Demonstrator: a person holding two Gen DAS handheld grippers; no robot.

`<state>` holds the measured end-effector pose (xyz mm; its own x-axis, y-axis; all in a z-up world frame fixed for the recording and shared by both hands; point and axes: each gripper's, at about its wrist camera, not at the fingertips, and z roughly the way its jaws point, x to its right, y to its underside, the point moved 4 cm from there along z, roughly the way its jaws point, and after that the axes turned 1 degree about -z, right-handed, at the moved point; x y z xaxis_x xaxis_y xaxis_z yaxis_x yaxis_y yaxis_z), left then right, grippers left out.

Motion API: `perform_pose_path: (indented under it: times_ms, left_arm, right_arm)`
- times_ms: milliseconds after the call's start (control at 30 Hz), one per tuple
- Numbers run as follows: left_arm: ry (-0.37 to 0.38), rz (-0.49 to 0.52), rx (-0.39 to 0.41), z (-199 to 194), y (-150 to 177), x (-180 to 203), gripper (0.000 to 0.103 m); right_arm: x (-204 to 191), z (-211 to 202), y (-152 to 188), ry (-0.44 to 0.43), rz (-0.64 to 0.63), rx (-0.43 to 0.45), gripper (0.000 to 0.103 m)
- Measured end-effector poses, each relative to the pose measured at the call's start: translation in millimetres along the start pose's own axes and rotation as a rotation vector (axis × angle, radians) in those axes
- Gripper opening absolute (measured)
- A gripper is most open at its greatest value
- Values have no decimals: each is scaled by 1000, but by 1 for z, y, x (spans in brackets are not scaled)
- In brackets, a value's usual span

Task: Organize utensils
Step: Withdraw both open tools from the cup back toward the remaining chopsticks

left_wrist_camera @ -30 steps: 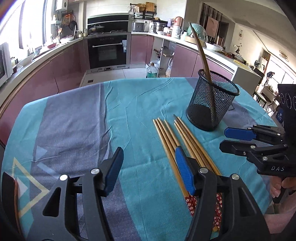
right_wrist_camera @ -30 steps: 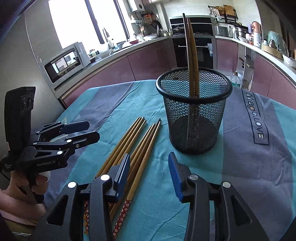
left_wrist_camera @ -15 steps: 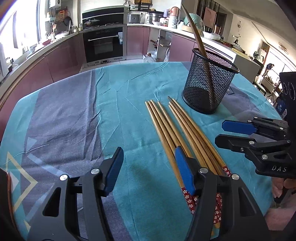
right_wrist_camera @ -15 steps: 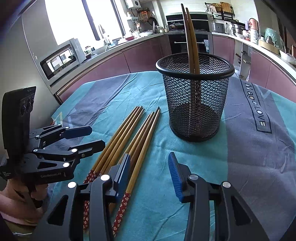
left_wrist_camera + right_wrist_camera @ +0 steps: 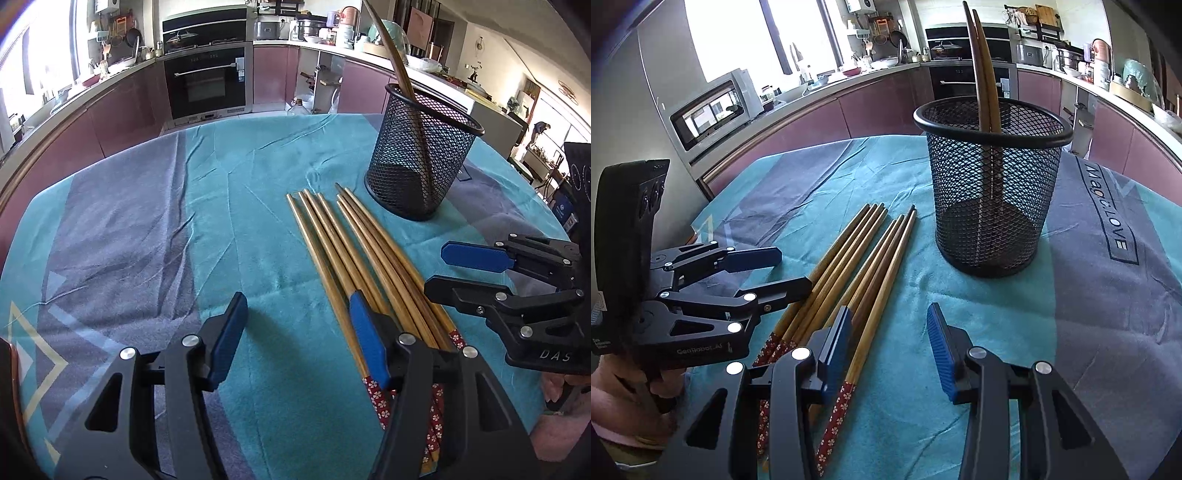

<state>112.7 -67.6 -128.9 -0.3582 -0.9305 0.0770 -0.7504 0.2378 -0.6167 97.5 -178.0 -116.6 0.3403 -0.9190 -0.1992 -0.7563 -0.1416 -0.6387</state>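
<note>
Several wooden chopsticks (image 5: 354,251) with red flowered ends lie side by side on the teal cloth, also in the right wrist view (image 5: 864,258). A black mesh cup (image 5: 421,158) stands beyond their tips and holds two upright chopsticks (image 5: 984,74); the cup also shows in the right wrist view (image 5: 993,184). My left gripper (image 5: 295,332) is open and empty, low over the cloth, its right finger over the chopsticks' handle ends. My right gripper (image 5: 890,343) is open and empty, its left finger over the chopsticks. Each gripper appears in the other's view (image 5: 458,269) (image 5: 783,269).
The table (image 5: 129,221) carries a teal and grey cloth. Kitchen counters, an oven (image 5: 207,81) and a microwave (image 5: 713,110) stand behind the table, well away.
Both grippers have drawn back toward the chopsticks' handle ends, away from the cup. Both stayed open and empty.
</note>
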Motion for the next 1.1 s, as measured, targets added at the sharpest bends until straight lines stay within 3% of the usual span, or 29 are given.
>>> perform_pose_path:
  times_ms: [133,500,667,1100]
  left_arm:
    - [1,4,-1,1,1,-1,56]
    - [-4,10,-4,1,3,-8,40]
    - [-1,5,-3,1,3,-11,33]
    - [7,8,1,6,0,-11,32]
  right_arm:
    - [-1,1,0,-3,-1,-2,40]
    - [-1,5,1,22,-10,-17,40]
    - [-2,7,0,43,-19,-19,35]
    - [-9,17,-6,99,-54,-30,26]
